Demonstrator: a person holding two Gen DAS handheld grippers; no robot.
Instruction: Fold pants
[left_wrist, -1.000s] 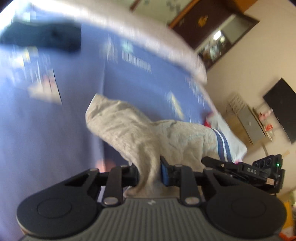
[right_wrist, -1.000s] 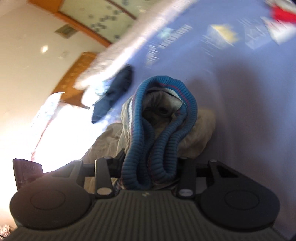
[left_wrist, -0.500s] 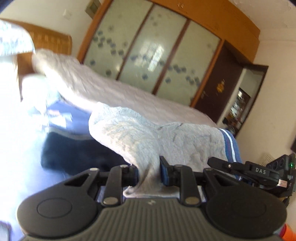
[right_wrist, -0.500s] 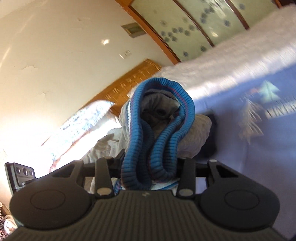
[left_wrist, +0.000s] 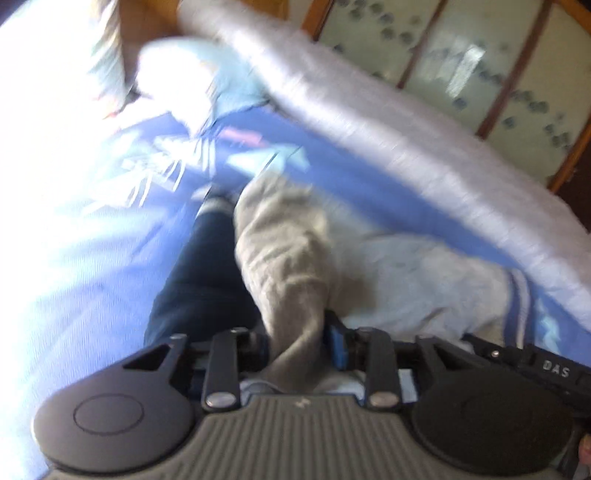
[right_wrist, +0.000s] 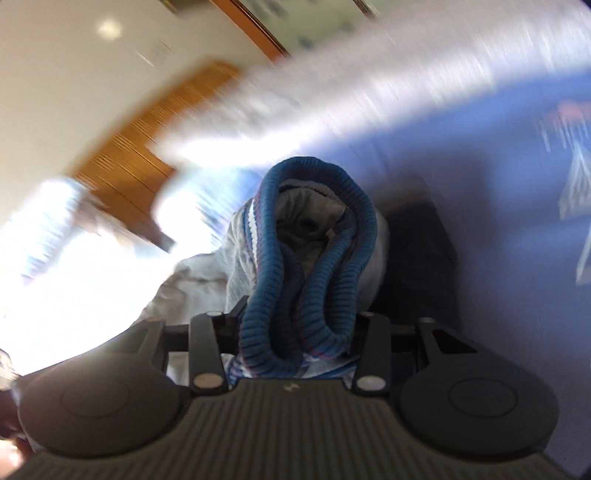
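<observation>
The grey pants (left_wrist: 388, 273) hang bunched between my two grippers above the blue bedsheet (left_wrist: 85, 258). My left gripper (left_wrist: 297, 343) is shut on a fold of the grey leg fabric. The blue striped waistband (left_wrist: 519, 306) shows at the right of the left wrist view. In the right wrist view my right gripper (right_wrist: 295, 332) is shut on the ribbed blue waistband (right_wrist: 295, 266), which loops up in front of the camera with grey fabric (right_wrist: 240, 266) behind it. Both views are motion-blurred.
A dark navy garment (left_wrist: 199, 273) lies on the sheet under the pants; it also shows in the right wrist view (right_wrist: 421, 258). A white quilt (left_wrist: 406, 122) runs along the far side. A wooden headboard (right_wrist: 140, 155) and pillows stand at the bed's end.
Both grippers have swung down from facing the wardrobe and wall toward the bed, carrying the pants over the navy garment. The grips have not changed.
</observation>
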